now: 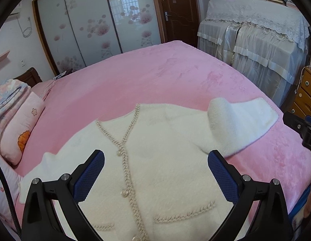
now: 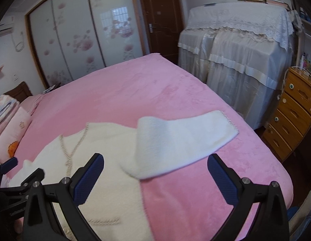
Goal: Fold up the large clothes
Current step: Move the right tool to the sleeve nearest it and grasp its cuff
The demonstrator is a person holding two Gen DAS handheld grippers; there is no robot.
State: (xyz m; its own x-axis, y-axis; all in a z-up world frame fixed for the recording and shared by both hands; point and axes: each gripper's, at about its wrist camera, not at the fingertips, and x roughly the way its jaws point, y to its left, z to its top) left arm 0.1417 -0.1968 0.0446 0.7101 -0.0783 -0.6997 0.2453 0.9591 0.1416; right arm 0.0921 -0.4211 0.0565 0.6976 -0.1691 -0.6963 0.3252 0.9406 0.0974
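A fluffy cream cardigan [image 1: 155,160] with braided trim and pearl buttons lies face up on the pink bed [image 1: 155,76]. Its right sleeve [image 1: 241,124] stretches out toward the bed's right side, humped at the shoulder; the left sleeve [image 1: 39,170] points to the pillows. My left gripper [image 1: 156,158] hovers open above the button line, nothing between its blue pads. In the right wrist view the same cardigan [image 2: 107,180] and outstretched sleeve [image 2: 181,140] show. My right gripper [image 2: 155,162] hangs open over the sleeve's lower edge. The left gripper [image 2: 8,170] shows at that view's left edge.
Pink pillows [image 1: 16,128] and folded bedding [image 1: 6,96] lie at the bed's left end. A lace-covered piece of furniture [image 2: 241,46] and a wooden drawer chest [image 2: 292,112] stand to the right. A floral sliding wardrobe [image 1: 91,26] and a brown door [image 1: 175,10] are behind.
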